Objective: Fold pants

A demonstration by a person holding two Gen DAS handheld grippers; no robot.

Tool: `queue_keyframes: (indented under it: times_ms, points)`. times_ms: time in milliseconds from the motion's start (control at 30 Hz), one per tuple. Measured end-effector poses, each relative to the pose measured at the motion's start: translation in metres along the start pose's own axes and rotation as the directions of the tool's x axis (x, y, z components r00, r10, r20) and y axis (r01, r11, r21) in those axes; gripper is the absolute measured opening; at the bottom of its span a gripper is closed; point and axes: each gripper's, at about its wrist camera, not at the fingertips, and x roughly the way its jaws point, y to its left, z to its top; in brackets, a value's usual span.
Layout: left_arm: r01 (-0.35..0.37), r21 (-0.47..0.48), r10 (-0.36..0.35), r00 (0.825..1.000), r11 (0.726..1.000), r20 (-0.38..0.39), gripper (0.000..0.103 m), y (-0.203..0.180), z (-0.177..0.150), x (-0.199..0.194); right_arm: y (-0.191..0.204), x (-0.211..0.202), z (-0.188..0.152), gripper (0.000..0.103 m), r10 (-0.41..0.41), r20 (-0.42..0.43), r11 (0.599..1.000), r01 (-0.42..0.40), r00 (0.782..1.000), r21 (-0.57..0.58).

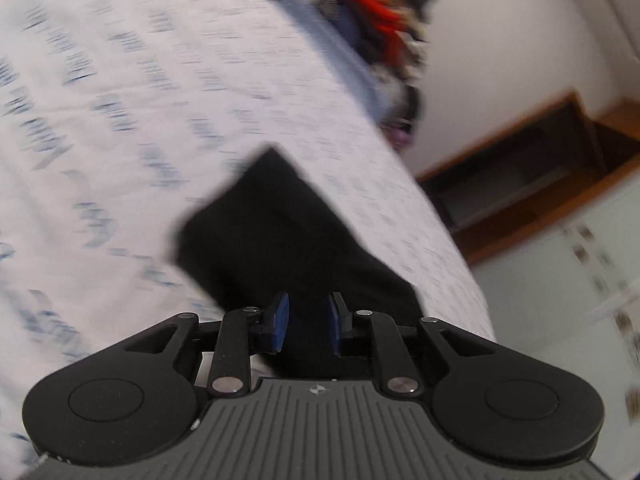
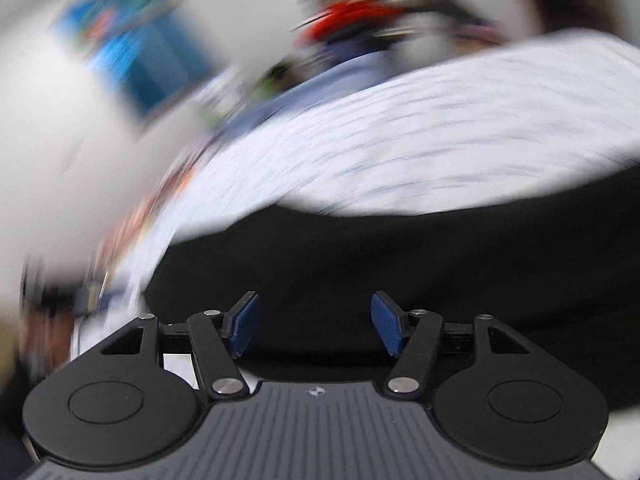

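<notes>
The black pants (image 1: 288,240) lie on a bed covered by a white sheet with a blue pattern (image 1: 120,100). In the left wrist view they run as a dark band from the gripper up toward 11 o'clock, and they end with a square corner near the middle of the picture.

The left gripper (image 1: 307,322) is just above the near part of this band. Its jaws stand a small way apart, and its blue pads (image 1: 280,320) are on each side of dark cloth. If the cloth is really pinched between them, I cannot tell, because a gap shows.

In the right wrist view, which is much blurred, the pants (image 2: 400,264) fill the middle as a wide dark mass, with the sheet (image 2: 440,140) behind it at 12 o'clock. The right gripper (image 2: 316,324) has its jaws wide apart with nothing between them, and the black cloth is under it.

At 1 o'clock in the left view a pile of clothes (image 1: 380,28) with a red piece is beyond the bed edge, and a dark wooden frame (image 1: 540,160) is at 3 o'clock.
</notes>
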Motion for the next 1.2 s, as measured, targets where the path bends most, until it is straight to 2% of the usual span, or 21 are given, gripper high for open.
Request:
queue_keyframes:
  times_ms: [67,133,200,233,333,400,500,567,633,700,733,767,800,867,967,1100,1133,1200]
  points:
    - [0.06,0.068,-0.059,0.998,0.996,-0.021,0.025,-0.023,-0.009,0.006,-0.049,-0.029,0.01,0.062,-0.061,0.08,0.972,0.04,0.995,0.232]
    - [0.106,0.124,-0.101,0.994,0.987,-0.043,0.025,-0.047,-0.021,0.015,-0.092,-0.046,0.015,0.063,-0.119,0.114,0.904,0.06,0.986,0.422]
    - [0.109,0.211,-0.095,0.993,0.971,-0.076,0.025,-0.074,-0.036,0.025,-0.126,-0.055,0.022,0.063,-0.165,0.11,0.835,0.08,0.98,0.544]
    - [0.085,0.284,-0.066,0.995,0.955,-0.077,0.025,-0.09,-0.047,0.029,-0.138,-0.058,0.024,0.063,-0.194,0.107,0.808,0.096,0.975,0.581]
    - [0.054,0.519,-0.017,0.997,0.853,-0.076,0.025,-0.139,-0.083,0.042,-0.159,-0.063,0.029,0.063,-0.226,0.107,0.742,0.1,0.968,0.663]
    - [0.088,0.598,-0.034,0.994,0.797,-0.1,0.033,-0.162,-0.104,0.051,-0.169,-0.065,0.028,0.061,-0.241,0.118,0.702,0.089,0.963,0.707]
    - [0.135,0.678,-0.06,0.989,0.723,-0.133,0.047,-0.186,-0.131,0.06,-0.17,-0.06,0.028,0.06,-0.293,0.082,0.673,0.145,0.953,0.725]
    - [0.147,0.717,-0.062,0.988,0.681,-0.144,0.048,-0.198,-0.146,0.064,-0.166,-0.061,0.026,0.061,-0.32,0.074,0.667,0.169,0.945,0.726]
    - [0.167,0.732,-0.074,0.985,0.661,-0.158,0.048,-0.203,-0.153,0.07,-0.162,-0.061,0.025,0.061,-0.329,0.068,0.688,0.19,0.942,0.7]
    - [0.161,0.763,-0.073,0.986,0.626,-0.148,0.048,-0.209,-0.162,0.071,-0.16,-0.057,0.023,0.061,-0.332,0.086,0.697,0.183,0.939,0.693]
    - [0.156,0.786,-0.073,0.987,0.598,-0.14,0.048,-0.215,-0.168,0.072,-0.167,-0.059,0.026,0.051,-0.329,0.097,0.7,0.173,0.939,0.693]
    - [0.15,0.812,-0.076,0.989,0.564,-0.13,0.048,-0.22,-0.173,0.074,-0.167,-0.058,0.025,0.038,-0.339,0.107,0.701,0.175,0.935,0.691]
    - [0.14,0.841,-0.081,0.99,0.523,-0.114,0.048,-0.225,-0.178,0.076,-0.171,-0.059,0.026,0.015,-0.35,0.114,0.701,0.179,0.93,0.69]
    - [0.1,0.903,-0.095,0.993,0.417,-0.066,0.048,-0.238,-0.197,0.082,-0.178,-0.06,0.024,0.012,-0.343,0.143,0.697,0.15,0.928,0.701]
    - [0.043,0.967,-0.12,0.993,0.251,-0.013,0.05,-0.256,-0.232,0.097,-0.178,-0.07,0.018,0.007,-0.315,0.203,0.715,0.091,0.927,0.693]
    - [0.057,0.998,-0.151,0.987,0.014,-0.054,0.051,-0.276,-0.285,0.124,-0.177,-0.076,0.023,0.006,-0.284,0.239,0.724,0.044,0.928,0.688]
    - [0.067,0.997,-0.158,0.985,-0.033,-0.071,0.052,-0.28,-0.298,0.13,-0.178,-0.077,0.025,0.006,-0.277,0.247,0.723,0.033,0.929,0.69]
    - [0.074,0.992,-0.159,0.983,-0.099,-0.089,0.054,-0.286,-0.32,0.143,-0.177,-0.079,0.028,0.006,-0.263,0.263,0.723,0.009,0.928,0.69]
